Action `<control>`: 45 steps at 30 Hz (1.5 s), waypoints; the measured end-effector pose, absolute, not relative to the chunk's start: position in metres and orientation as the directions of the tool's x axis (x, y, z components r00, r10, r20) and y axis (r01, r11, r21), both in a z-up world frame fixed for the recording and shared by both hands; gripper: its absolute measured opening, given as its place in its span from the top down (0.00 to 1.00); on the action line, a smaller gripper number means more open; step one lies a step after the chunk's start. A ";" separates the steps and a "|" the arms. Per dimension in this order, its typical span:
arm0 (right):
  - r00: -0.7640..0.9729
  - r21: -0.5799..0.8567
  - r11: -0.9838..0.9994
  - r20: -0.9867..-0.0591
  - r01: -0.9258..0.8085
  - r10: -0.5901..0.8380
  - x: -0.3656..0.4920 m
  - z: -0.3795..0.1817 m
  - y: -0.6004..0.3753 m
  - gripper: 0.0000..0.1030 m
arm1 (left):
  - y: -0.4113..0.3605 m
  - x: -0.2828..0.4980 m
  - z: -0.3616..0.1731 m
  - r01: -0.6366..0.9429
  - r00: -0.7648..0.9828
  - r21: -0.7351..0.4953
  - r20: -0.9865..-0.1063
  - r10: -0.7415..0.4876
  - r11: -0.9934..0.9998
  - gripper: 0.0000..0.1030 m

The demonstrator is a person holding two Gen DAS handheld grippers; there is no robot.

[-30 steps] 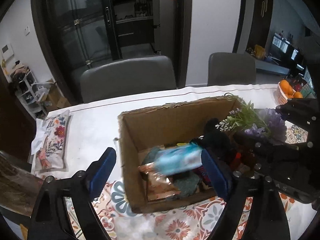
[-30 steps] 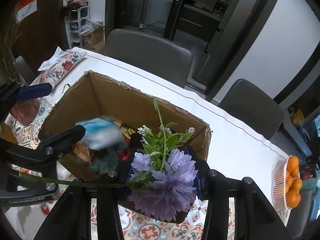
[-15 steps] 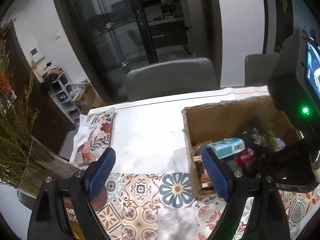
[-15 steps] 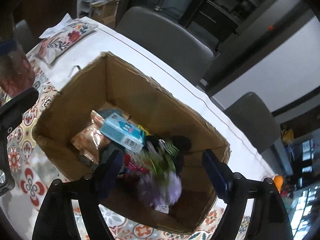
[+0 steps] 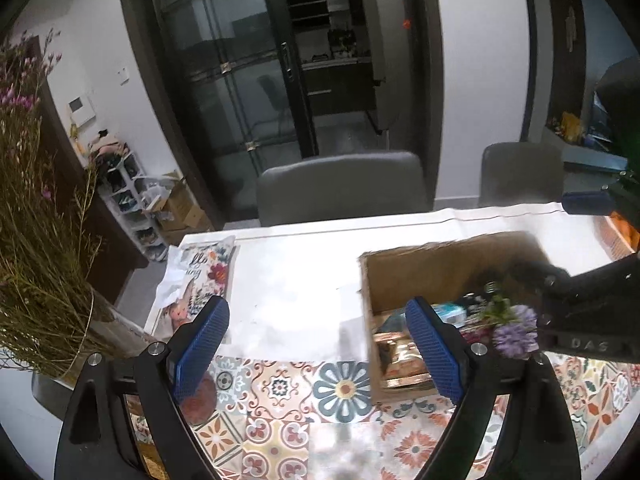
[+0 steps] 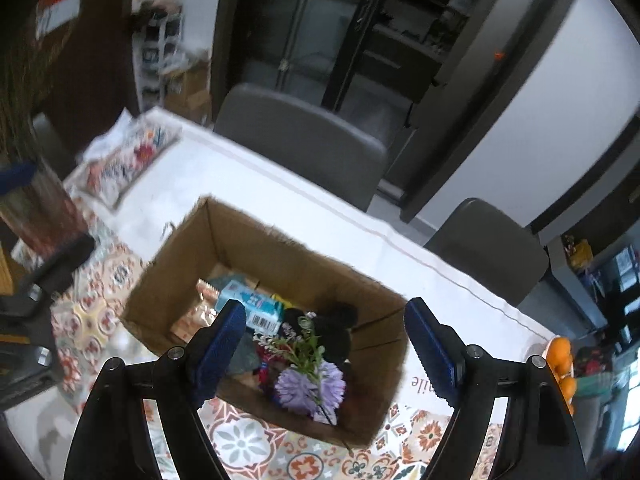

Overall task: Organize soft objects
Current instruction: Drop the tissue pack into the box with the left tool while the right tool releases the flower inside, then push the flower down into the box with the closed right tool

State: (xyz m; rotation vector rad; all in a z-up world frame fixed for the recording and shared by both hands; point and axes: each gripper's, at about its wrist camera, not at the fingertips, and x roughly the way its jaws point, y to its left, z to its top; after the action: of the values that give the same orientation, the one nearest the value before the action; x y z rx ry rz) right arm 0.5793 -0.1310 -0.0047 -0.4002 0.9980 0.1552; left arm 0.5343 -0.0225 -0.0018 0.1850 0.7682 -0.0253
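An open cardboard box [image 6: 188, 256] [image 5: 424, 264] stands on the table. Inside lie a purple artificial flower [image 6: 312, 386] [image 5: 514, 330] with green sprigs, a light-blue packet [image 6: 250, 302], an orange snack bag [image 6: 192, 318] [image 5: 396, 354] and a black soft object [image 6: 338, 326]. My right gripper [image 6: 324, 344] is open and empty, above the box's near side. My left gripper [image 5: 318, 346] is open and empty, above the table left of the box. A floral pillow [image 5: 204, 280] [image 6: 128, 162] lies at the table's far left.
Two grey chairs [image 5: 340, 186] [image 6: 486, 248] stand behind the table. A vase of dried flowers [image 5: 36, 260] stands at the left. A basket of oranges [image 6: 560, 364] sits at the right edge. A patterned tablecloth [image 5: 280, 412] covers the near table.
The right gripper has let go of the purple flower, which now lies in the box, and pulled back. The left gripper released the blue packet into the box and moved left.
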 end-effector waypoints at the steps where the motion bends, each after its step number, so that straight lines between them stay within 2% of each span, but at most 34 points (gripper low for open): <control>1: 0.551 -0.248 0.922 -0.833 -0.296 -0.047 0.576 0.001 -0.135 0.20 | -0.026 0.532 0.001 0.097 0.724 0.158 -0.688 0.039 0.983 0.12; 7: 0.591 -0.243 0.945 -0.804 -0.218 -0.070 0.557 0.019 -0.159 0.21 | -0.047 0.526 0.009 0.120 0.746 0.196 -0.665 0.042 0.973 0.11; 12: 0.562 -0.188 0.964 -0.825 -0.187 -0.052 0.545 0.012 -0.183 0.42 | -0.069 0.518 0.005 0.174 0.740 0.200 -0.672 0.006 0.964 0.11; 17: 0.580 -0.060 0.991 -0.814 -0.119 0.020 0.514 0.002 -0.209 0.56 | -0.087 0.502 -0.006 0.218 0.740 0.223 -0.673 -0.012 0.950 0.11; 21: 0.615 0.021 0.995 -0.785 -0.093 0.074 0.488 -0.014 -0.217 0.62 | -0.089 0.491 -0.018 0.221 0.738 0.223 -0.675 -0.013 0.949 0.10; 25: 0.633 0.079 0.995 -0.767 -0.064 0.102 0.478 -0.032 -0.222 0.63 | -0.090 0.482 -0.029 0.219 0.734 0.224 -0.679 -0.009 0.950 0.10; 27: 0.639 0.106 0.992 -0.760 -0.062 0.121 0.475 -0.039 -0.223 0.67 | -0.089 0.480 -0.035 0.214 0.728 0.220 -0.685 -0.006 0.952 0.10; 30: 0.649 0.119 0.991 -0.750 -0.062 0.131 0.473 -0.049 -0.221 0.75 | -0.085 0.482 -0.044 0.208 0.711 0.211 -0.703 0.001 0.955 0.10; 34: 0.650 0.138 0.988 -0.746 -0.062 0.145 0.477 -0.059 -0.218 0.78 | -0.083 0.486 -0.052 0.199 0.698 0.210 -0.716 0.012 0.957 0.10; 42: 0.660 0.148 0.988 -0.738 -0.046 0.141 0.490 -0.066 -0.217 0.94 | -0.079 0.496 -0.057 0.190 0.692 0.205 -0.721 0.017 0.960 0.10; 45: 0.663 0.137 0.990 -0.736 -0.045 0.132 0.493 -0.063 -0.215 0.96 | -0.074 0.499 -0.059 0.177 0.687 0.186 -0.727 0.014 0.966 0.10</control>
State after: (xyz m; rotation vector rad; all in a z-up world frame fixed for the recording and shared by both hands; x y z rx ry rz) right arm 0.4929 -0.2146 -0.0633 0.1105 0.8399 0.1002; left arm 0.4995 -0.0738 -0.0593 0.2508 0.8105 -0.0926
